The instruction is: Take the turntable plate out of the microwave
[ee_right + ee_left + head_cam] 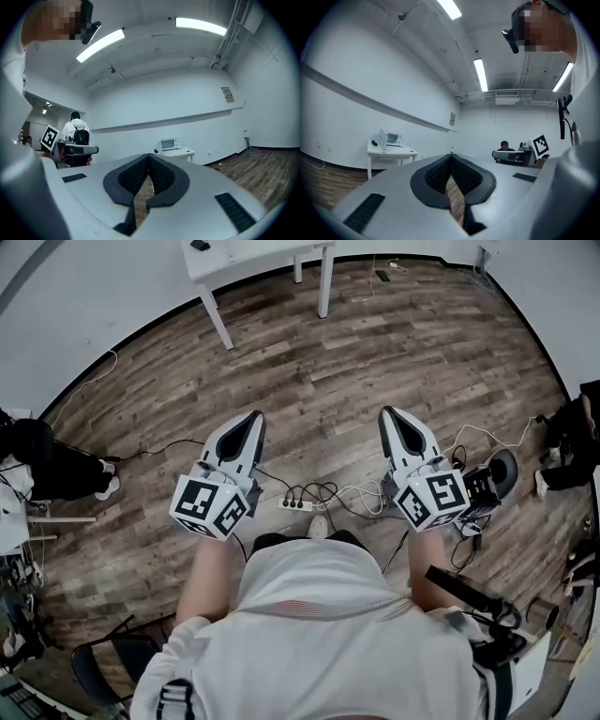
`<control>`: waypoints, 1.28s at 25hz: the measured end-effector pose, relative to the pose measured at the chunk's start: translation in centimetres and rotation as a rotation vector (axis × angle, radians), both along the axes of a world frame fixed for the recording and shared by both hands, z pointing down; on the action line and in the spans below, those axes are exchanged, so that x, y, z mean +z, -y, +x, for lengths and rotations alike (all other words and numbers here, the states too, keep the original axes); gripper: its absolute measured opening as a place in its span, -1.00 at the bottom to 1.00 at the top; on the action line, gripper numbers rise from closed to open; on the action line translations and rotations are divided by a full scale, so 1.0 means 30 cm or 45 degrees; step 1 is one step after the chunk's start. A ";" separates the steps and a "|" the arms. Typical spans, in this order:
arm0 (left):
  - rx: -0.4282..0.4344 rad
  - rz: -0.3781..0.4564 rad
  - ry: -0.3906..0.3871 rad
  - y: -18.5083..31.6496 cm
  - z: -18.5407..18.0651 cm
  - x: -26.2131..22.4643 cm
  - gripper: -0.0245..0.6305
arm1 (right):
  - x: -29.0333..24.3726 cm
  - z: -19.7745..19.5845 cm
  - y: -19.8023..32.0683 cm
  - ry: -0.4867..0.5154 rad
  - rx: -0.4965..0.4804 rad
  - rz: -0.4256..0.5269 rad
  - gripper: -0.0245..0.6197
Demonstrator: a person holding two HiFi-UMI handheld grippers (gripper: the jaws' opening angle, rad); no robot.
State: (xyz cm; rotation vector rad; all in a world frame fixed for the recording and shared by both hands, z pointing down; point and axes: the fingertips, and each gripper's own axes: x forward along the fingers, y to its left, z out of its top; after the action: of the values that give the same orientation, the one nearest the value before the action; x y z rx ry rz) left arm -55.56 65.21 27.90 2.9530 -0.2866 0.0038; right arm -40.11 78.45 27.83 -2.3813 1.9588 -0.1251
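A white microwave (pixel 392 138) stands on a white table (pixel 391 152) against the far wall, its door apparently swung open to the left. The right gripper view shows the same microwave (pixel 169 143) far off. No turntable plate can be made out at this distance. In the head view only the table (pixel 281 254) shows, at the top edge. My left gripper (pixel 255 416) and right gripper (pixel 387 413) are held level over the wooden floor, well short of the table. Both are shut with nothing between them; the left gripper (pixel 451 157) and right gripper (pixel 149 157) pads meet.
A power strip (pixel 295 505) with cables lies on the floor just ahead of my feet. Dark bags and gear (pixel 572 437) sit at the right, a seated person's legs (pixel 56 470) at the left, a chair (pixel 103 667) behind left. Another person (pixel 77 133) stands farther back.
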 end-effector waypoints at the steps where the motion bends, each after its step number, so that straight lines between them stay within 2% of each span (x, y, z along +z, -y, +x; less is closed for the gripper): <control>1: -0.003 0.005 0.000 0.001 0.029 -0.006 -0.90 | 0.002 0.032 0.008 0.006 -0.007 0.000 -0.92; 10: -0.006 -0.002 0.017 0.060 0.219 0.024 -0.90 | 0.060 0.186 0.085 0.035 -0.053 -0.002 -0.92; 18: 0.053 -0.031 -0.001 0.221 0.441 0.072 -0.90 | 0.103 0.353 0.249 0.027 -0.033 -0.009 -0.92; 25: 0.114 -0.033 -0.018 0.508 0.716 0.070 -0.90 | 0.092 0.565 0.545 0.003 -0.017 -0.035 -0.92; 32: 0.113 -0.018 -0.007 0.902 0.998 0.039 -0.90 | 0.035 0.879 0.955 -0.003 -0.004 -0.040 -0.92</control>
State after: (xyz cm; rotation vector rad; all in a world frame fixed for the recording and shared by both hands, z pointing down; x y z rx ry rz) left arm -25.61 38.16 29.07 2.9488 -0.1535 0.0097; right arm -13.74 49.81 28.89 -2.3984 1.9766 -0.1550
